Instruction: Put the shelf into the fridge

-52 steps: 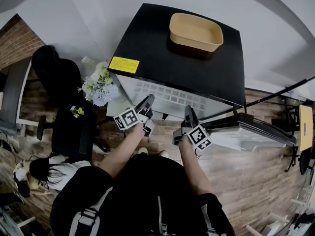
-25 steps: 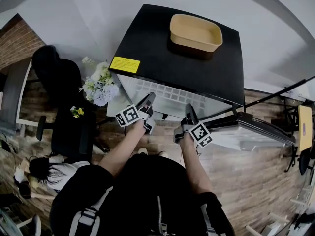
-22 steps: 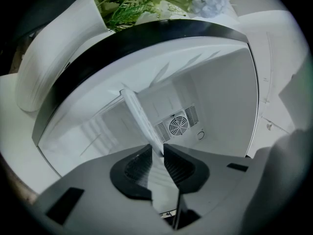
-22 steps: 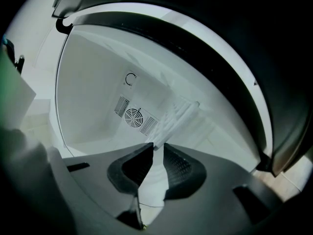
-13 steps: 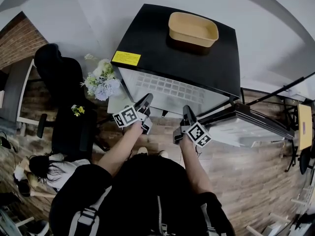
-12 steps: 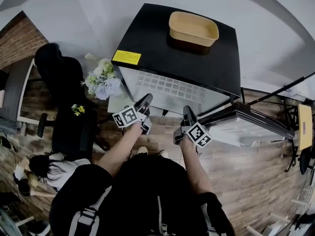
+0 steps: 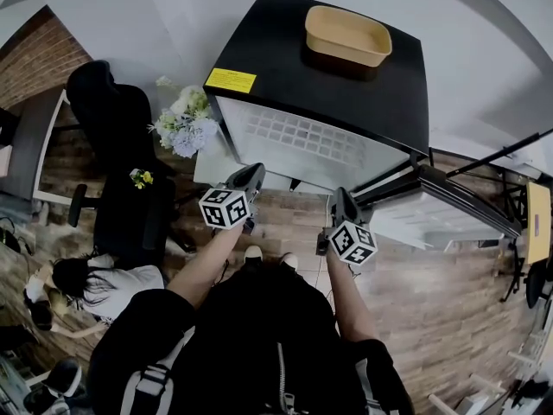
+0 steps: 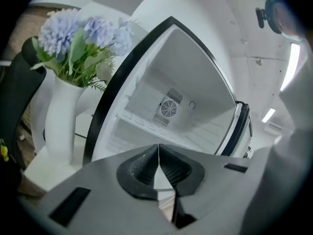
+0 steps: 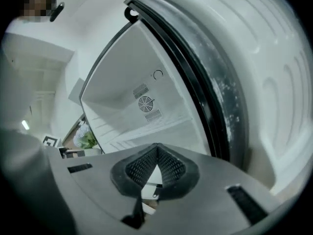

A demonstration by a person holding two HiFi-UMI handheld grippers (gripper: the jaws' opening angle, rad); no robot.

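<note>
Head view: open fridge [image 7: 320,67], white grid shelf [image 7: 302,141] lying inside it, left gripper [image 7: 251,173] and right gripper [image 7: 339,201] near its opening; left gripper view: jaws pressed together, empty; right gripper view: jaws likewise together, empty.

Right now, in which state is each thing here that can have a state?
fridge door: open.
shelf: inside the fridge, lying flat.
left gripper: shut, empty.
right gripper: shut, empty.
tan tray: on the fridge top, empty.
flower vase: upright.
</note>
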